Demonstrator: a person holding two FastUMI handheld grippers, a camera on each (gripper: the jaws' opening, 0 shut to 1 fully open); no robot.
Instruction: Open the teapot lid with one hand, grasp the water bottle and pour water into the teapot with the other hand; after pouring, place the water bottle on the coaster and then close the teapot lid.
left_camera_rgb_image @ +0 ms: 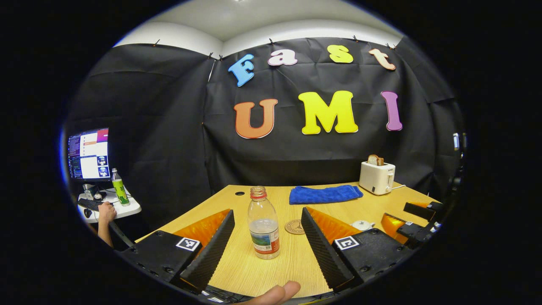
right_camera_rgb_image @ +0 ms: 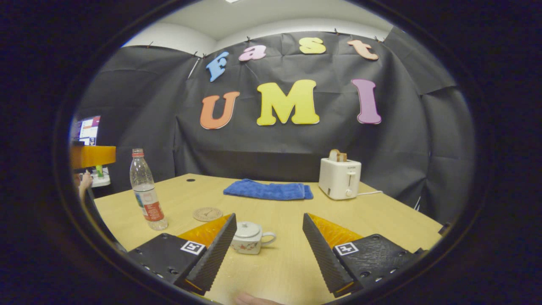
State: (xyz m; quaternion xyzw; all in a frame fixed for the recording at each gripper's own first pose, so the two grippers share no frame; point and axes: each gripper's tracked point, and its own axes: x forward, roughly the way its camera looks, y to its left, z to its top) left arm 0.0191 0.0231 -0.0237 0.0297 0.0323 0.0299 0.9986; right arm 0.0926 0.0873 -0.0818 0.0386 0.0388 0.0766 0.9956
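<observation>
Wooden table (left_camera_rgb_image: 372, 207) | left gripper (left_camera_rgb_image: 266, 237) spread — water bottle (left_camera_rgb_image: 263, 228) between fingers, untouched | right gripper (right_camera_rgb_image: 267, 241) spread — teapot (right_camera_rgb_image: 250, 238) ahead

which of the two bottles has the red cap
The clear water bottle on the table between the left gripper fingers; the bottle by the monitor is green-labelled.

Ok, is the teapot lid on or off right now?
On. In the right gripper view the lid sits on the teapot, knob up, and the open right gripper isn't touching it.
</observation>
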